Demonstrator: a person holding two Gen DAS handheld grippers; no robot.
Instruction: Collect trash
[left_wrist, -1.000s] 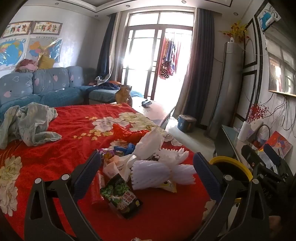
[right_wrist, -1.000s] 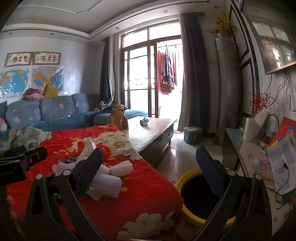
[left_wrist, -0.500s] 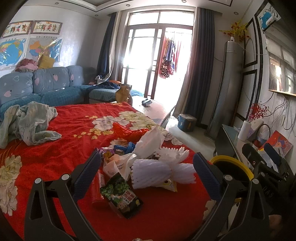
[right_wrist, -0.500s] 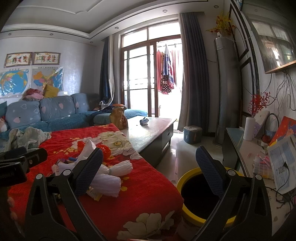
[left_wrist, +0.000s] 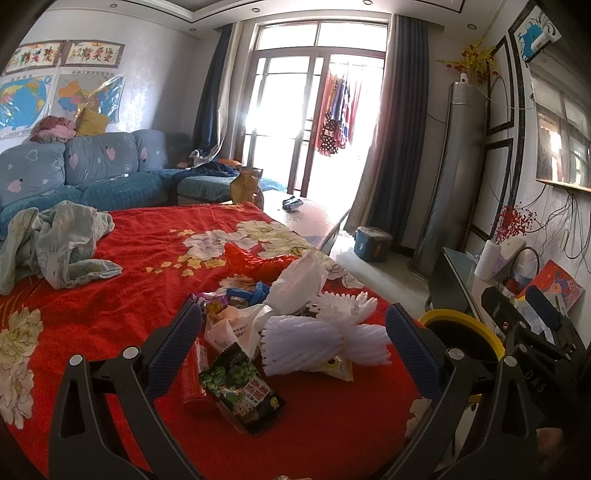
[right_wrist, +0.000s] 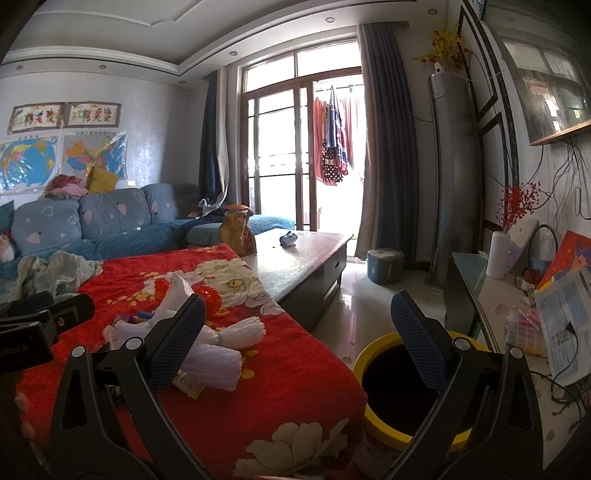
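Observation:
A heap of trash lies on the red flowered cloth (left_wrist: 122, 295): a green snack packet (left_wrist: 242, 387), white foam fruit nets (left_wrist: 306, 343), a white plastic bag (left_wrist: 299, 277), a red wrapper (left_wrist: 194, 373) and other wrappers. My left gripper (left_wrist: 293, 341) is open and empty, just above the near side of the heap. My right gripper (right_wrist: 297, 332) is open and empty, held over the cloth's right edge. The foam nets (right_wrist: 221, 354) lie by its left finger. A yellow-rimmed black bin (right_wrist: 399, 384) stands on the floor below its right finger; its rim also shows in the left wrist view (left_wrist: 461, 325).
A crumpled grey-green garment (left_wrist: 55, 240) lies at the cloth's far left. A blue sofa (left_wrist: 85, 173) is behind. A low table (right_wrist: 306, 258) with a brown paper bag (right_wrist: 236, 229) stands beyond the cloth. A side table (right_wrist: 517, 314) with papers is at the right.

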